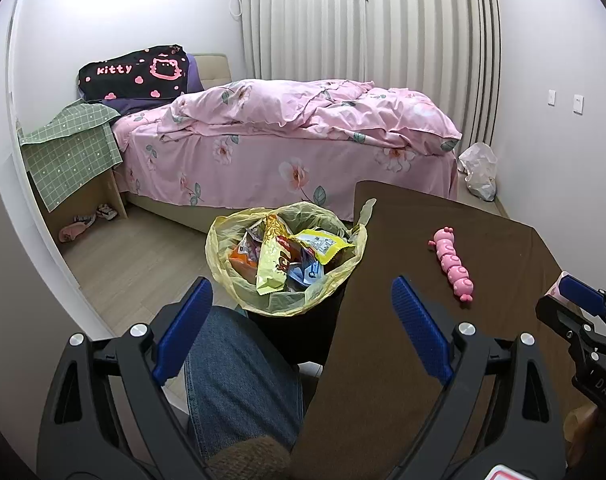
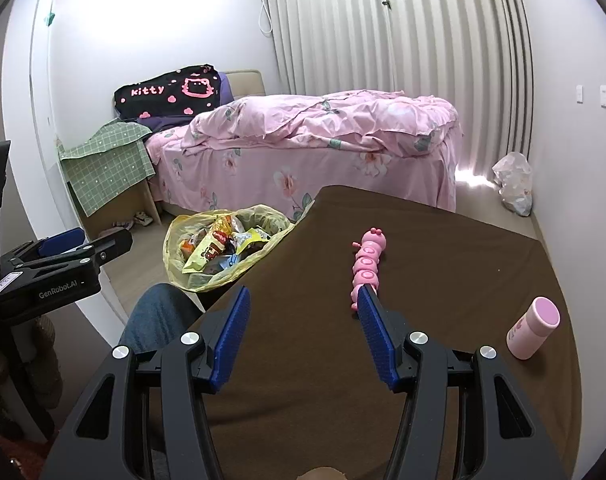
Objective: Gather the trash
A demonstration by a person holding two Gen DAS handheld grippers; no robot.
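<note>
Bedroom, trash collection | snack wrappers (image 1: pixel 287 256) seen piled in yellow-lined bin (image 1: pixel 223 248) beside desk (image 1: pixel 403 240) | left hand-held gripper (image 1: pixel 299 332) and right hand-held gripper (image 2: pixel 303 320) held apart, empty | pink toy caterpillar (image 2: pixel 367 268) left on desk, judged not trash

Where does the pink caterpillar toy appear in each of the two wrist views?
Left wrist view: the pink caterpillar toy lies right of centre on the brown table.
Right wrist view: the toy lies near the centre, just beyond the right hand-held gripper.
Shared landmark: the yellow trash bag beside the table's left edge.
</note>
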